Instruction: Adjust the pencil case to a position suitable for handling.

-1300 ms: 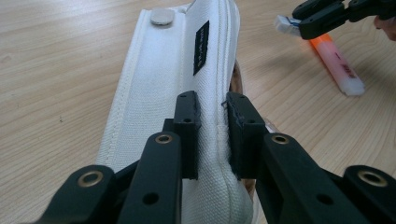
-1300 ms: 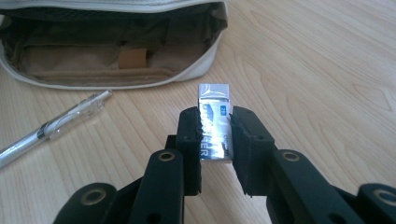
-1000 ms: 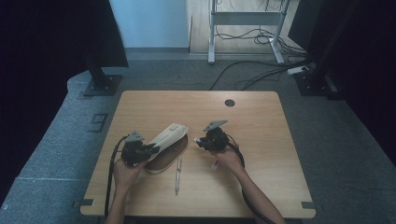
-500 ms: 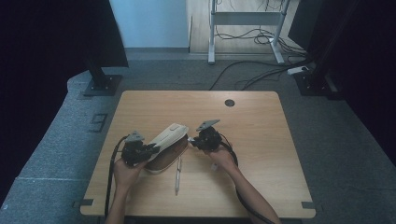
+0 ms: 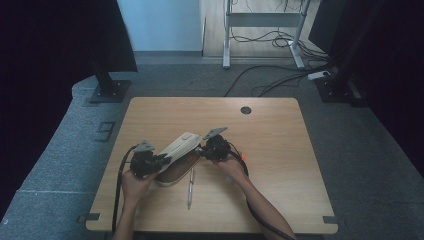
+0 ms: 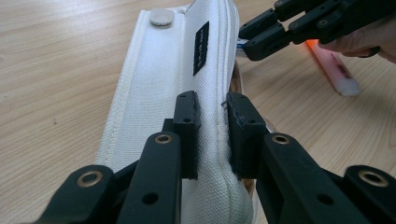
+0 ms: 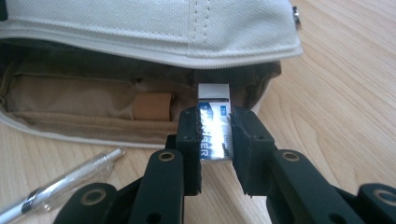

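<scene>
Left hand-held gripper point(image 6: 212, 135) clamps the white flap point(image 6: 187, 70) of the pencil case point(image 5: 176, 159), propping it open on the worktop point(image 5: 280, 150). Right hand-held gripper point(image 7: 215, 144) grips an eraser point(image 7: 214, 127). Over the last second it has moved left, toward the case; the eraser's front end now sits at the opening. Judgement: insertion is nearly due. A pen point(image 5: 190, 187) lies just beside the case, a pink marker point(image 6: 334, 70) nearby.
</scene>
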A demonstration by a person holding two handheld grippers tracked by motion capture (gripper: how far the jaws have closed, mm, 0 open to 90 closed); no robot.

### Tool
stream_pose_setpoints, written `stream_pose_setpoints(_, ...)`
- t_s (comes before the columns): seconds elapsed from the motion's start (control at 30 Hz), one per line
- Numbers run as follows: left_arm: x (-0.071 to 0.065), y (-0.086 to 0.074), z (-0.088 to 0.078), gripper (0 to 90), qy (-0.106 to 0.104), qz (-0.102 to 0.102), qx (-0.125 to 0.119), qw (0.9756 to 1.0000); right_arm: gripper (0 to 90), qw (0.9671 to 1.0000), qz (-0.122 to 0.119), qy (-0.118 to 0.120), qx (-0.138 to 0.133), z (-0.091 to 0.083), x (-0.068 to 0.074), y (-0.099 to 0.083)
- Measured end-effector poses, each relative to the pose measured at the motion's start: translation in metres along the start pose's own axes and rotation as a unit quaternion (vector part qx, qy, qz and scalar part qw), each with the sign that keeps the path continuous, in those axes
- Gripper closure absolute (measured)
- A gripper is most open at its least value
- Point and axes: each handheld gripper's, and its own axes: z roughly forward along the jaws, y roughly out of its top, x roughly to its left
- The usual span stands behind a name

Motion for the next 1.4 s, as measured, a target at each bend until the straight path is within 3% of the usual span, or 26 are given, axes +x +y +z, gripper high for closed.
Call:
stream_pose_setpoints(0.67, 0.0, 0.0, 0.0, 75.3, -0.004, 0.0, 0.0, 1.0, 71.9, 0.9999, -0.007, -0.004, 0.007, 0.03, 0.005, 0.011)
stream_pose_setpoints(1.1, -0.001, 0.0, 0.002, 75.3, -0.009, 0.0, -0.001, 1.0, 71.8, 0.9998, -0.005, -0.02, 0.007, 0.042, 0.004, 0.02)
stream_pose_setpoints(1.4, -0.001, 0.0, 0.002, 75.2, -0.01, 0.001, 0.0, 1.0, 70.2, 0.9999, -0.005, -0.013, 0.005, 0.045, 0.003, 0.019)
